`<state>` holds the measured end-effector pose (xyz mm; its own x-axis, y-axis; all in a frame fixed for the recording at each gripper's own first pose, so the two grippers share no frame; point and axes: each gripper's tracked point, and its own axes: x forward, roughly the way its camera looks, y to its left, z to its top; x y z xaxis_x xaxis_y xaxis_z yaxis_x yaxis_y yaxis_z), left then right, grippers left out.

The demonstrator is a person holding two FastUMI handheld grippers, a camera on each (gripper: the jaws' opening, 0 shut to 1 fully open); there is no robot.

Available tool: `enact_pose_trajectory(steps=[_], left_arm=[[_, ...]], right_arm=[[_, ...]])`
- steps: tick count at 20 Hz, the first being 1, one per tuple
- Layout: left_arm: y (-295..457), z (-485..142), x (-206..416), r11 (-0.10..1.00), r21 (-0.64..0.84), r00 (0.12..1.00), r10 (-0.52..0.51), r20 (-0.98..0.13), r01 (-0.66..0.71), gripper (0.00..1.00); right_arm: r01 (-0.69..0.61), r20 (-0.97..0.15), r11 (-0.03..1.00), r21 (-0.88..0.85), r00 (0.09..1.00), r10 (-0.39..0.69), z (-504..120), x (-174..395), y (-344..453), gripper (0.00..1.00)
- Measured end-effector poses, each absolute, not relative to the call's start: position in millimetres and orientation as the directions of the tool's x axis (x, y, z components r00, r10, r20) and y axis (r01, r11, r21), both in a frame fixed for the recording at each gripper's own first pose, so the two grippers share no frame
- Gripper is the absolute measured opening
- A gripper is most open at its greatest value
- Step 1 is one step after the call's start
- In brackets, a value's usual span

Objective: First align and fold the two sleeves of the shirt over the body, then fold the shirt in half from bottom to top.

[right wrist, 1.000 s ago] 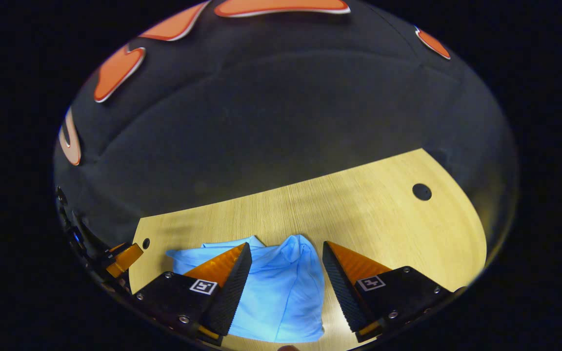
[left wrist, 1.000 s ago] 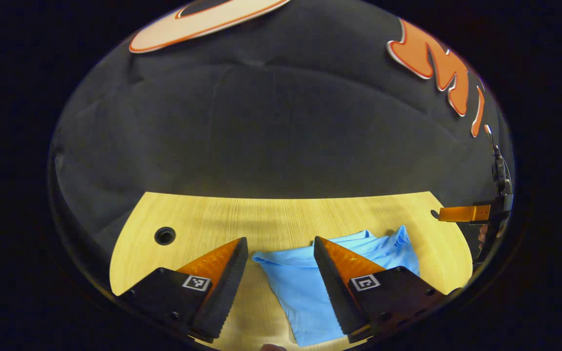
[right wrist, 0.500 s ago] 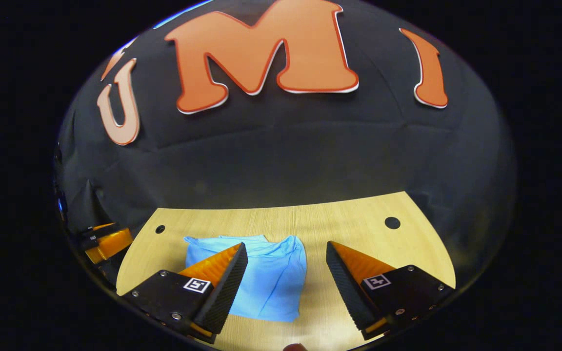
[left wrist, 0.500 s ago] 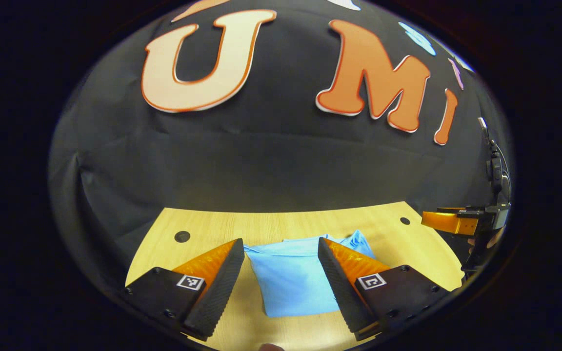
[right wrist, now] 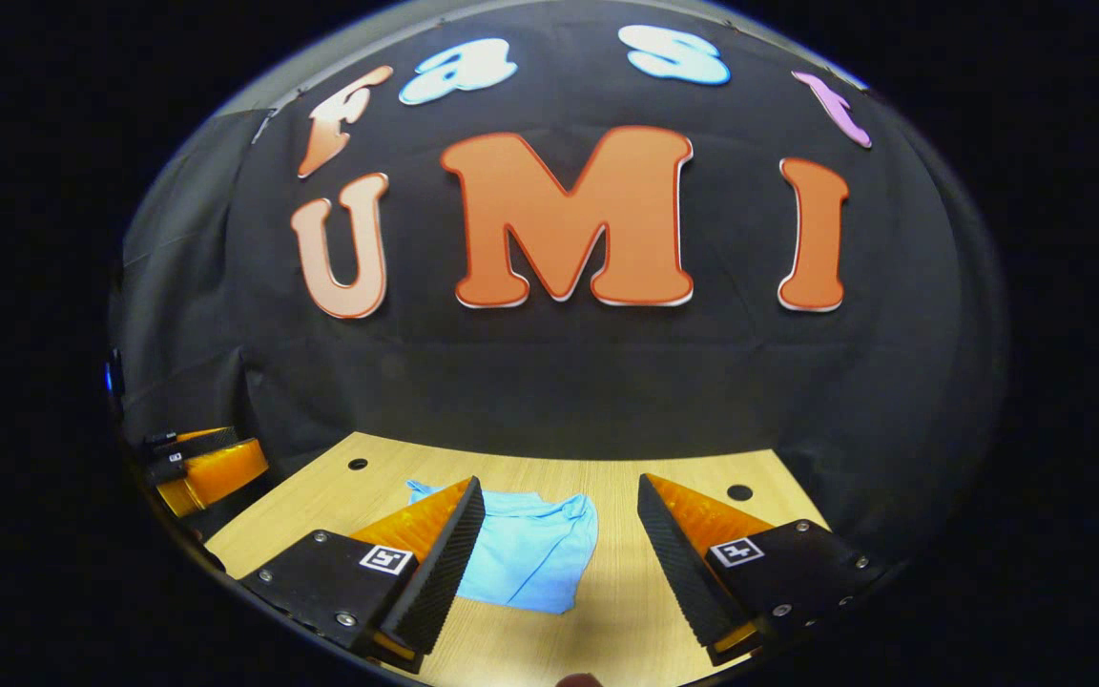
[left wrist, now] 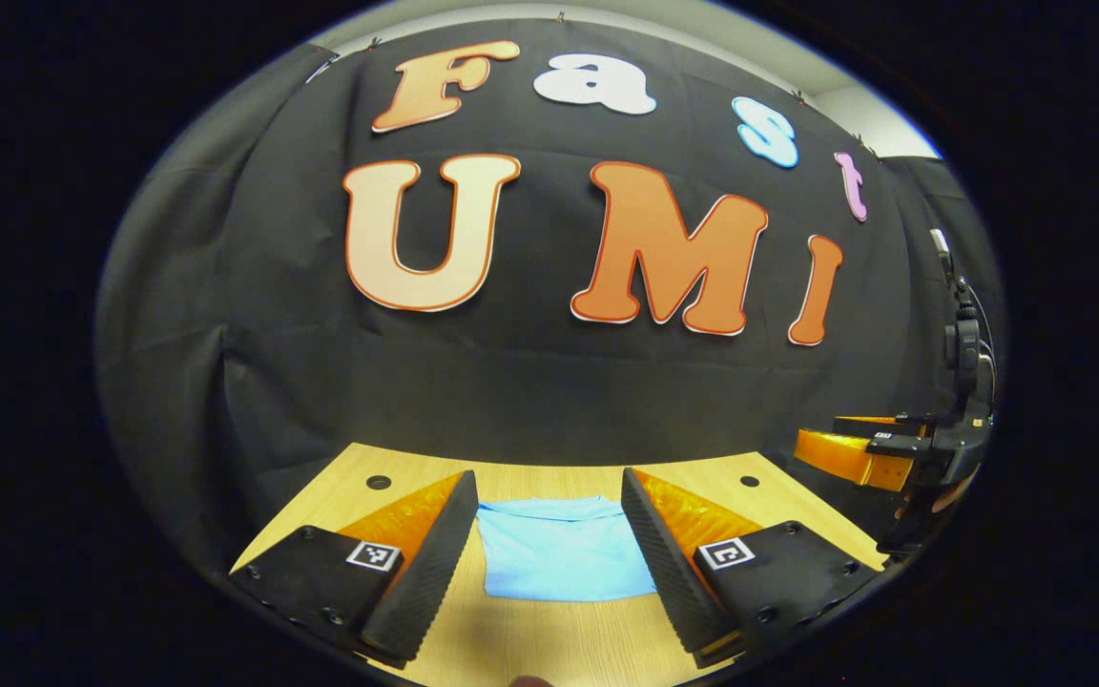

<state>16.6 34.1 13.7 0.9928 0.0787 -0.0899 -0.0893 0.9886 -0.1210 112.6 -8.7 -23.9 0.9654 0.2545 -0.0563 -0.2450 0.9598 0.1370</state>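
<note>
Shirt [left wrist: 559,553] lies flat on the table [left wrist: 549,649], a compact blue rectangle toward the middle, well short of the far edge. No sleeve sticks out past the body on either side in the left gripper view. In the right gripper view the shirt [right wrist: 535,553] shows a bunched corner on the side toward the far right corner of the table; the rest looks smooth.

Left tongs [left wrist: 549,510]: spread apart, nothing between them, held clear above the table with the shirt showing in the gap. Right tongs [right wrist: 559,515]: likewise released, empty, off the cloth. Each is also seen from the other's camera, out past the side edges of the table, well apart from the shirt.

Judgement: both sleeve folds and the bottom-to-top fold look done; the bundle is short and squat as a halved shirt should be. Nothing plainly left, save perhaps tidying that rumpled corner. Layers beneath cannot be checked from here.

Two round holes near the table's far corners; not involved.
</note>
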Motion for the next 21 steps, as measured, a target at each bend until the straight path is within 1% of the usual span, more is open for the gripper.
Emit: enact_pose_trajectory(steps=[2,5,10,13,14,18,21], left_arm=[[29.0,19.0,-6.0,0.988,-0.103,0.992,0.111,-0.059,-0.117,0.98],[22.9,20.8,-46.1,0.985,-0.086,0.989,0.146,-0.015,-0.147,0.98],[6.6,21.3,-80.1,0.979,-0.074,0.981,0.190,0.030,-0.188,0.98],[3.7,19.4,-83.7,0.979,-0.091,0.982,0.186,0.027,-0.183,0.97],[3.0,21.6,-83.6,0.981,-0.088,0.983,0.178,0.034,-0.175,0.98],[0.3,31.0,-79.9,0.988,-0.043,0.987,0.152,0.059,-0.150,0.98],[-1.1,39.3,-67.1,0.992,-0.023,0.990,0.122,0.071,-0.121,0.98]], right_arm=[[-0.270,-0.010,0.957,0.102,0.962,0.273,-20.0,89.0,-10.9,0.97],[-0.309,0.028,0.947,0.087,0.951,0.308,-19.8,58.1,-1.4,0.97],[-0.337,0.031,0.940,0.060,0.942,0.335,-34.9,22.3,-0.6,0.98],[-0.325,0.016,0.945,0.046,0.946,0.324,-43.5,13.4,-8.9,1.00],[-0.318,0.014,0.947,0.047,0.948,0.318,-41.1,12.5,-9.3,0.99],[-0.279,0.012,0.960,0.036,0.960,0.279,-35.2,14.2,-16.7,0.99],[-0.271,-0.004,0.961,0.058,0.962,0.272,-33.4,20.2,-14.8,0.99]])
